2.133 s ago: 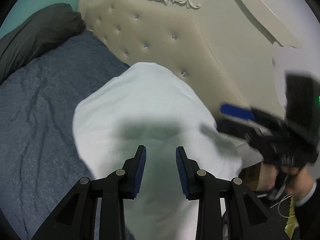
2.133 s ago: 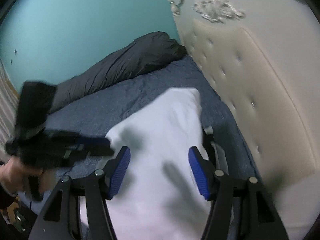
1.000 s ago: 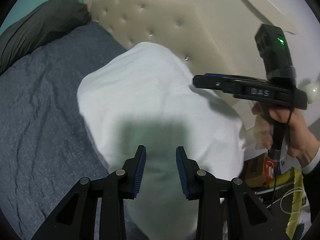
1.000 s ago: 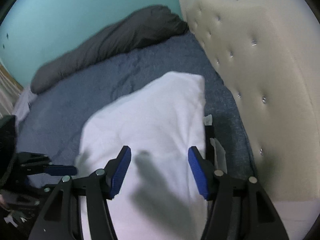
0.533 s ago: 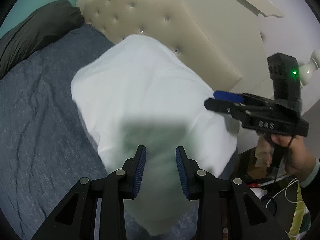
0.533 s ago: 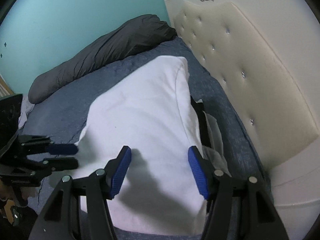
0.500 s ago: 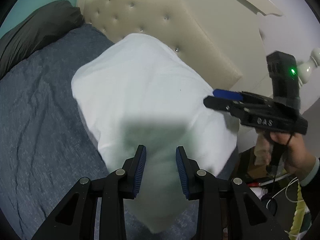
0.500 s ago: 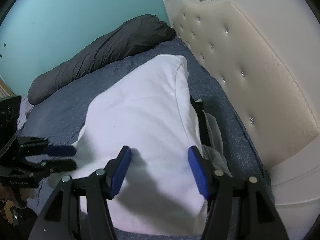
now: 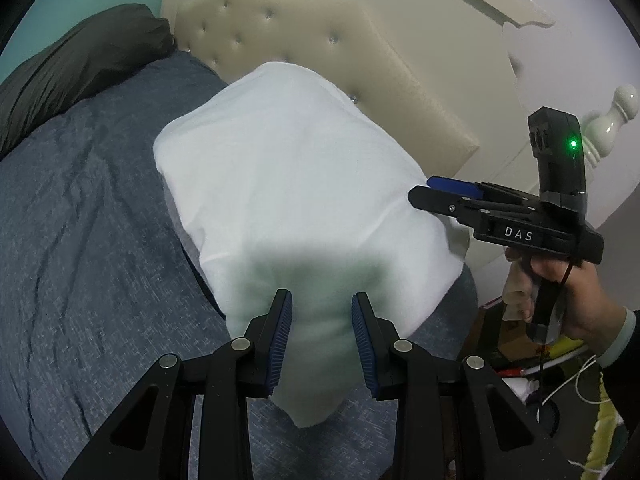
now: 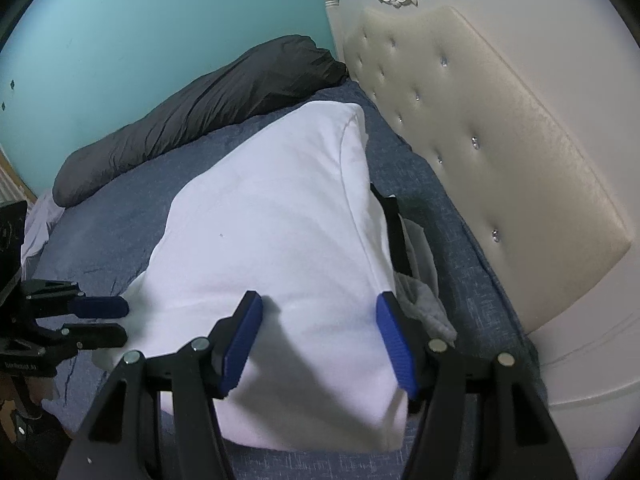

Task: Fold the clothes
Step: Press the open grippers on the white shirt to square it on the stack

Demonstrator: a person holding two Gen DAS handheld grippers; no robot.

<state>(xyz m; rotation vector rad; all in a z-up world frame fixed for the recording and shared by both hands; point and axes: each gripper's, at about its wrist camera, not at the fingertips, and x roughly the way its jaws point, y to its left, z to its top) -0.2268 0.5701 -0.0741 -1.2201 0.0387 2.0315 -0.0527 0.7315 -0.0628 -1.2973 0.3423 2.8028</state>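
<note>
A plump white folded piece (image 9: 296, 184), pillow-like, lies on the blue bedspread (image 9: 80, 248) next to the headboard. My left gripper (image 9: 320, 300) hovers over its near corner, jaws partly open, nothing pinched between the pads. My right gripper (image 10: 318, 304) stands open astride the white piece's near right corner (image 10: 312, 360), casting a shadow on it. In the left wrist view the right gripper (image 9: 436, 194) sits at the white piece's right edge, held by a hand (image 9: 560, 280). The left gripper (image 10: 120, 320) shows at the white piece's left edge in the right wrist view.
Dark and grey garments (image 10: 420, 280) stick out from under the white piece on its headboard side. A dark grey duvet roll (image 10: 208, 108) lies along the teal wall. The cream tufted headboard (image 10: 480, 128) stands close on the right. Clutter and cables (image 9: 560, 380) lie on the floor beside the bed.
Both grippers have come down and closer over the near end of the white piece. The right gripper has shifted to its right edge. The jaws kept their widths.
</note>
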